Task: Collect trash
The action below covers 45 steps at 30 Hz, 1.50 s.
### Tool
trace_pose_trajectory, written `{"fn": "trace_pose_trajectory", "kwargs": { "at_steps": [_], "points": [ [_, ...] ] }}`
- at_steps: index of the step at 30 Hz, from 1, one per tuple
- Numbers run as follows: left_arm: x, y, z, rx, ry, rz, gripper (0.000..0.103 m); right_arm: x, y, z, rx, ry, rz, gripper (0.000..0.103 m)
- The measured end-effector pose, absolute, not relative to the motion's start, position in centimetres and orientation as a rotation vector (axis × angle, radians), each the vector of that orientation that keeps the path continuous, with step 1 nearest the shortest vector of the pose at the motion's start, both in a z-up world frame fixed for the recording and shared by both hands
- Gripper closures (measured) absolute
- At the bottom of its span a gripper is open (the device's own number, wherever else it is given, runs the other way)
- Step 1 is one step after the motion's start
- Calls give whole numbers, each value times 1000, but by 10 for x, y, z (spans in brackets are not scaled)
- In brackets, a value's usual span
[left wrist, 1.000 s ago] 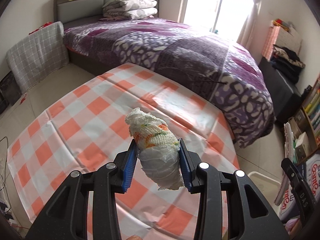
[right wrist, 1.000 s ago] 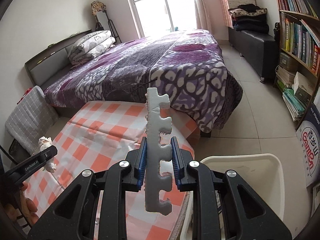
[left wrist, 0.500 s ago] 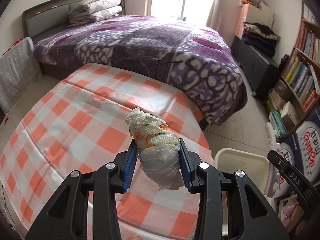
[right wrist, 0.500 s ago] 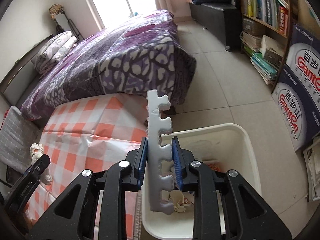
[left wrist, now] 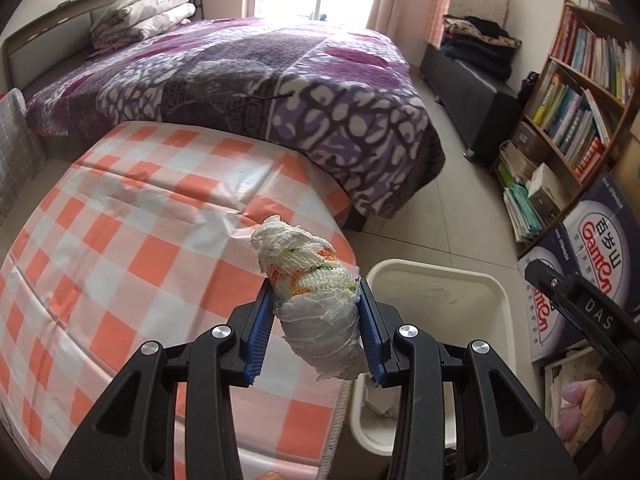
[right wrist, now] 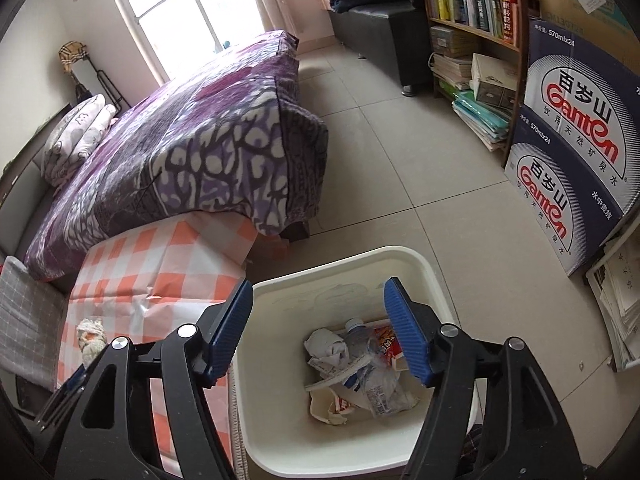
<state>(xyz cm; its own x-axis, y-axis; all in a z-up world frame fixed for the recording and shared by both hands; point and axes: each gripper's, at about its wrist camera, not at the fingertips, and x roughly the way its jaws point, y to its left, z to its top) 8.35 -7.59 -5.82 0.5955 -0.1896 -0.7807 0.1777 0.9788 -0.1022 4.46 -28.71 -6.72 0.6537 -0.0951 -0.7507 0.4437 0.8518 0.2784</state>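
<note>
Right gripper [right wrist: 320, 330], black with blue ribbed pads, jaws just opened, nothing between them, over white rectangular plastic bin [right wrist: 436, 276]. Grey toothed foam strip [right wrist: 340, 376] lies inside on crumpled paper, a clear plastic bottle [right wrist: 360, 338] and wrappers. Orange-white checked tablecloth [right wrist: 160, 268] at 9 o'clock; crumpled white tissue wad [right wrist: 90, 338] at left edge; purple patterned bed [right wrist: 192, 152] at 11 o'clock.

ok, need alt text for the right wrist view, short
The right tongs, which have just been opening, hang open with nothing between them above a white bin of crumpled paper, a plastic bottle and wrappers. Left of the bin is a checked tablecloth, with a purple bed behind and a bookshelf at right.
</note>
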Motion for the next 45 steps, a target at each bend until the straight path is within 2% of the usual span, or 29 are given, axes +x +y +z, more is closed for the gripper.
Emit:
{"fn": "trace_pose_trajectory", "kwargs": {
  "at_steps": [9,13,15,17,21,25,28,33,36,38,42,45],
  "points": [
    [73,-114,-83,-15,999,-379,62,32,-309,-63,493,778,-356,38],
    [73,-123,-92,-60,1062,-487,45,27,-319,-62,518,769,-375,31],
    [72,-123,-94,-89,1079,-513,40,25,-322,-61,527,763,-383,29],
    [72,-122,-96,-130,1107,-542,35,23,-325,-61,537,751,-393,19],
    [74,-112,-98,-201,1154,-561,29,21,-320,-57,526,732,-390,13],
    [65,-98,-85,-148,1089,-496,25,16,-302,-49,432,692,-395,7],
    [57,-86,-74,-88,1014,-420,20,13,-281,-41,319,649,-411,7],
    [36,-68,-59,88,841,-231,19,8,-251,-36,205,615,-415,7],
    [20,-55,-50,170,711,-119,10,3,-237,-36,175,607,-410,7],
    [11,-45,-44,206,631,-48,8,0,-230,-36,171,602,-408,7],
    [1,-25,-35,200,526,67,7,-7,-210,-42,147,587,-398,7],
    [3,-14,-32,186,522,93,7,-10,-195,-46,108,559,-392,7]
  ]
}}
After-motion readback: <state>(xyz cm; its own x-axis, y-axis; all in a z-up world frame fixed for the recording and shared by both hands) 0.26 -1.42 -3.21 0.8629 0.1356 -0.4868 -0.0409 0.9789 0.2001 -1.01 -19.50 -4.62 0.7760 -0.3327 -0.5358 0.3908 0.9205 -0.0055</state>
